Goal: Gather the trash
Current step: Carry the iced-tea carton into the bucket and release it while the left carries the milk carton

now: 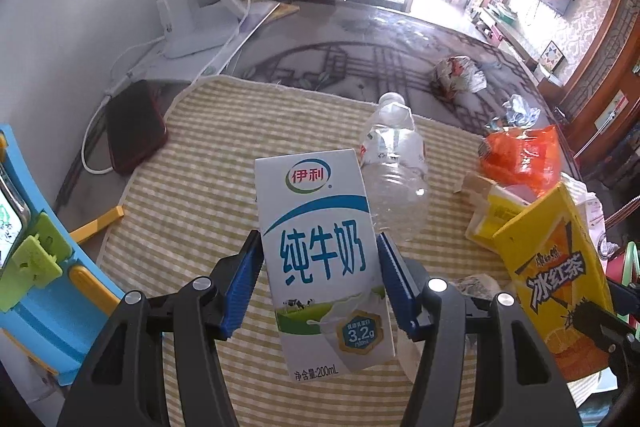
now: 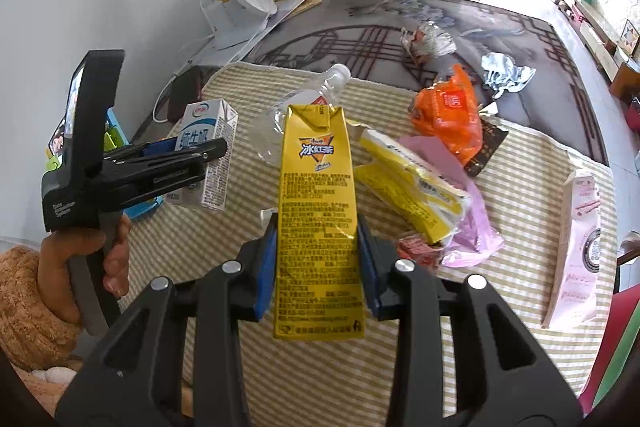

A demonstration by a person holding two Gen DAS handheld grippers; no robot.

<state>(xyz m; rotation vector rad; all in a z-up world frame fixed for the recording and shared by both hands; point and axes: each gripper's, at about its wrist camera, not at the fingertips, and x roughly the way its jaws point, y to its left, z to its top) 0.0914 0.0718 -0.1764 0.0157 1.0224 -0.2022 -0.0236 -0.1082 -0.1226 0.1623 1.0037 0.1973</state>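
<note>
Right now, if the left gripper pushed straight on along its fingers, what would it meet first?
Probably the clear bottle, lying just beyond the milk carton that the left gripper holds; depth is unclear, so it may reach the striped mat instead.

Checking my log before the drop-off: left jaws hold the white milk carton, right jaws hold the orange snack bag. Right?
Not quite. The left gripper does hold the white milk carton, but the right gripper holds the yellow iced tea carton, as the right wrist view shows. The orange snack bag lies on the striped mat.

Clamped between the blue pads (image 1: 246,283): a milk carton (image 1: 324,267), upright, apparently clear of the striped mat (image 1: 180,219) beneath.
</note>
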